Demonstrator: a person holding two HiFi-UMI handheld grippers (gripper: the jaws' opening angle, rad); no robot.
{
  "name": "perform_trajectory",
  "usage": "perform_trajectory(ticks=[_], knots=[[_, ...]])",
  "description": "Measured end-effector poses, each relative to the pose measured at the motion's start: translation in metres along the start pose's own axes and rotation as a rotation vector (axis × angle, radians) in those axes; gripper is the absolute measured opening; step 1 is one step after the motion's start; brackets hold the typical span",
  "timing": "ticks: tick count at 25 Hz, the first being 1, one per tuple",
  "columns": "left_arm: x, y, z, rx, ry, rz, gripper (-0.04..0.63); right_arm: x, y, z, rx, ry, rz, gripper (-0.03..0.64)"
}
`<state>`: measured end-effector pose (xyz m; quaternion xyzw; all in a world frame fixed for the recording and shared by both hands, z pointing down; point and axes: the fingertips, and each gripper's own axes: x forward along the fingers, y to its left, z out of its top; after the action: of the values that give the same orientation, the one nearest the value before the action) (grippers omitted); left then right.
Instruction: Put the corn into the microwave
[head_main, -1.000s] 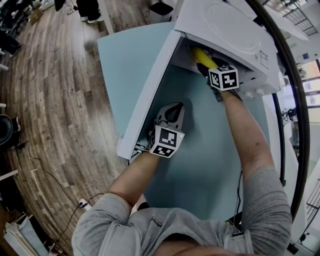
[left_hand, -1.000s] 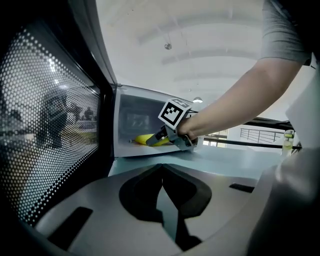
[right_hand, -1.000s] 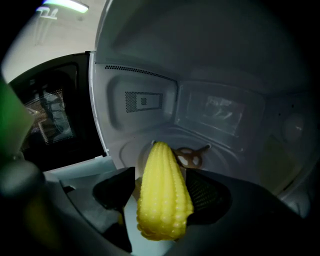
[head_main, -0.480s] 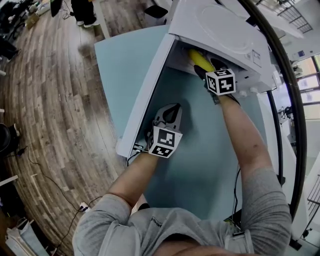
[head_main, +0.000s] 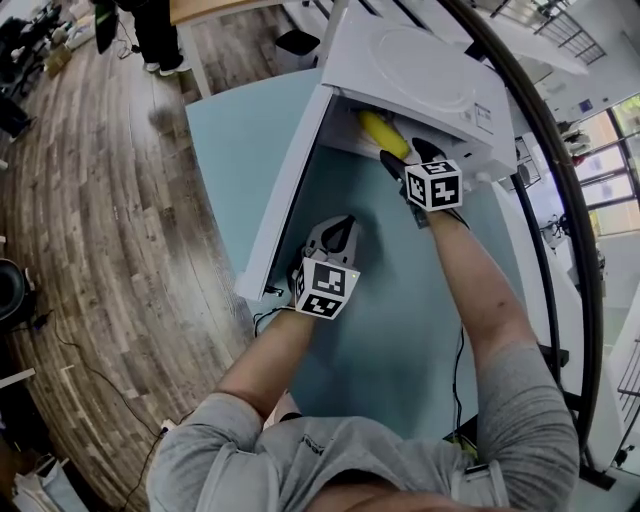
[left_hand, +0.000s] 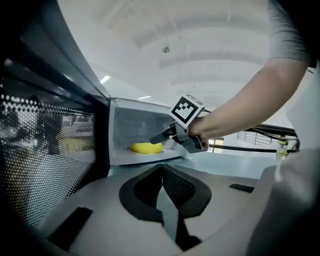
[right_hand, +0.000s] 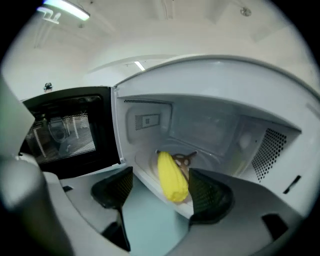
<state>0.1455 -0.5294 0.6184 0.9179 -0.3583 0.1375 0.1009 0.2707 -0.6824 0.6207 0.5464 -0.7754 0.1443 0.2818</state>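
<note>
Your right tool (head_main: 405, 158) had drawn back and up out of the mouth of the microwave (head_main: 410, 60) since the earlier frame, and it no longer had the corn (right_hand: 172, 177). Its jaws stood as wide as they go, with nothing pressed between the pads. The corn lay on the floor of the oven just inside the front lip, pointing into the cavity.

That meant the placing was judged done. What probably remained was to clear your arm and swing the door (head_main: 285, 190) closed.

Your left tool (head_main: 338, 222) sat over the tabletop (head_main: 240, 120) just beside the open door. Its 2 jaws were together and held nothing; whether it touched the door could not be told.

The corn was a smooth, bright yellow, tapered cylinder, likely to roll if nudged. The oven was a white, glossy box with a perforated vent (right_hand: 267, 147) on its inner right wall. The door carried a dark window of fine dotted mesh (left_hand: 50, 150). The tabletop was flat, matte and pale blue. The tool pads were black and finely ribbed.
</note>
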Motion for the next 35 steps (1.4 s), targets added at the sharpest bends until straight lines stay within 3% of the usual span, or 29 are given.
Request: perform_trajectory(ticks=[10, 22, 26, 30, 33, 35], knots=[[-0.037, -0.018, 0.022, -0.010, -0.012, -0.021, 0.018, -0.072, 0.016, -0.025, 0.175, -0.009, 0.007, 0.334], [-0.104, -0.068, 0.047, 0.005, -0.003, -0.054, 0.020, -0.181, 0.066, -0.076, 0.329, -0.008, 0.033, 0.318], [-0.133, -0.093, 0.049, 0.021, 0.010, -0.069, 0.020, -0.222, 0.101, -0.096, 0.361, -0.027, 0.098, 0.267], [-0.165, -0.125, 0.052, -0.022, 0.014, -0.089, 0.018, -0.270, 0.120, -0.119, 0.383, -0.037, 0.123, 0.212], [-0.190, -0.153, 0.050, -0.031, 0.022, -0.106, 0.018, -0.306, 0.126, -0.135, 0.386, -0.055, 0.101, 0.079], [-0.206, -0.169, 0.049, -0.035, 0.028, -0.105, 0.018, -0.328, 0.129, -0.146, 0.382, -0.055, 0.083, 0.032]])
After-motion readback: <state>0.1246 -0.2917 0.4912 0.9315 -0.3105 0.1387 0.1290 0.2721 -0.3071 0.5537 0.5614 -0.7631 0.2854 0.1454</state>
